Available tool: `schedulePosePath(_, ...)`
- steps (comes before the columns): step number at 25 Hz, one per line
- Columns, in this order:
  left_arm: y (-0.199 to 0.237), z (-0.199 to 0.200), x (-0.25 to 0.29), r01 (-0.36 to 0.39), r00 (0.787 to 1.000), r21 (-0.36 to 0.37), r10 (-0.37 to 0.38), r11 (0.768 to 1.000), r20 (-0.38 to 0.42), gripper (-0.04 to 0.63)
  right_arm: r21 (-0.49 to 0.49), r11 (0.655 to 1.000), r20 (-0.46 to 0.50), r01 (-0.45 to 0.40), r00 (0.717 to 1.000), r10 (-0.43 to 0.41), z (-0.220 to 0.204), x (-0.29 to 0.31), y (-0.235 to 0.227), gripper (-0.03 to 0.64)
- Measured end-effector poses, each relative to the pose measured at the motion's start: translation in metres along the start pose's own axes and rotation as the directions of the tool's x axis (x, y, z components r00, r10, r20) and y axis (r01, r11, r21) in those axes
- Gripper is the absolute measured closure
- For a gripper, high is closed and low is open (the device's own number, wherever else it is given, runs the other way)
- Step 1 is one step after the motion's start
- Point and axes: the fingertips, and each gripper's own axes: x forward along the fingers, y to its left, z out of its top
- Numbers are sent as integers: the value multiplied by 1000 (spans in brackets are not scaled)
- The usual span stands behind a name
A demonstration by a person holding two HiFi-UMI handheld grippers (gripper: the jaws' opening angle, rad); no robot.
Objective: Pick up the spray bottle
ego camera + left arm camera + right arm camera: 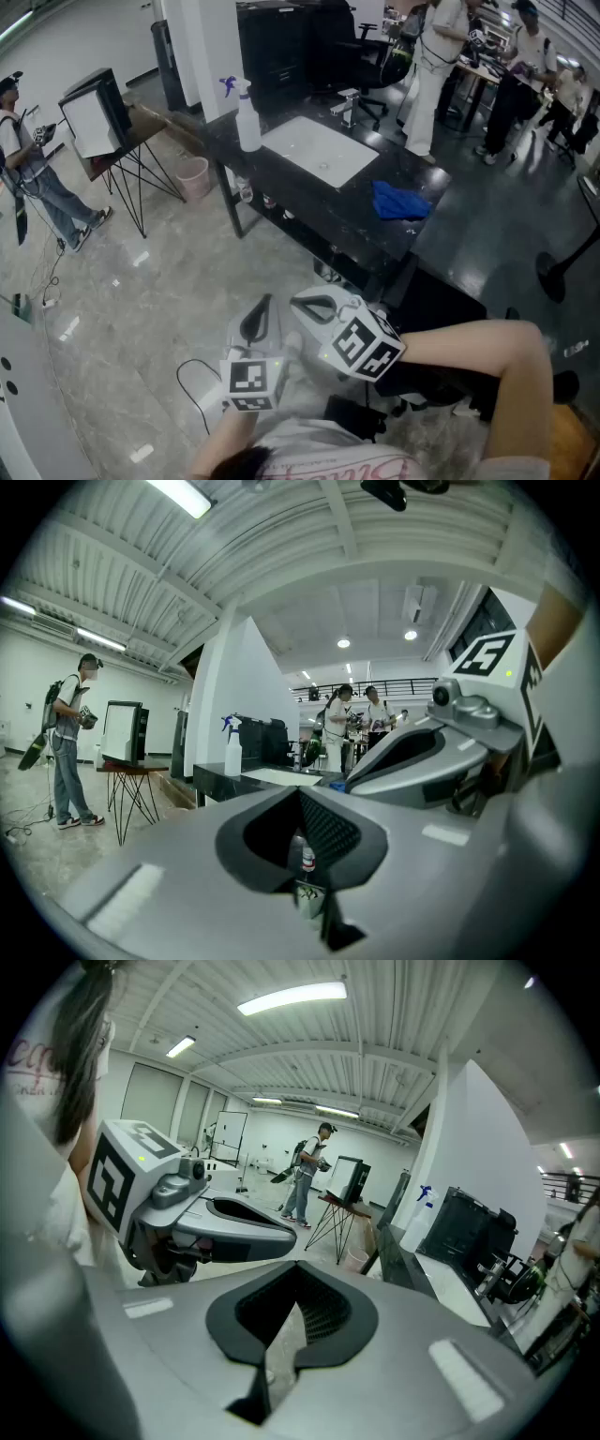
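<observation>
Spray bottle (247, 117) stands upright on the dark counter (302, 202), upper centre of the head view, just beside the white basin (319, 150). You hold left gripper (258, 317) and right gripper (319, 307) low in frame, well apart from it, both with jaws pressed together on nothing.

Shirt lettering (349, 469) (bottom edge), half cropped

White spray bottle (247, 124), blue cloth (401, 201), black table (302, 208)

A dark counter (309, 202) carries a spray bottle (247, 117), a white sink (314, 148) and a blue cloth (400, 201).
</observation>
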Motion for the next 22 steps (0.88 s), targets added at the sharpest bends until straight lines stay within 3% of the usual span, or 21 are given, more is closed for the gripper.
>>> schedulePosePath(6, 8, 0, 1, -6, 1000, -20, 6, 1000, 1, 595, -18, 1000, -8, -24, 1000, 24, -1, 0, 7, 617)
schedulePosePath(17, 26, -6, 13, 13, 1000, -51, -13, 999, -7, 595, -6, 1000, -5, 9, 1000, -10, -6, -3, -10, 617)
schedulePosePath(22, 46, -2, 31, 9, 1000, -53, -9, 999, -3, 595, 29, 1000, 80, 5, 997, -8, 18, 10, -17, 615)
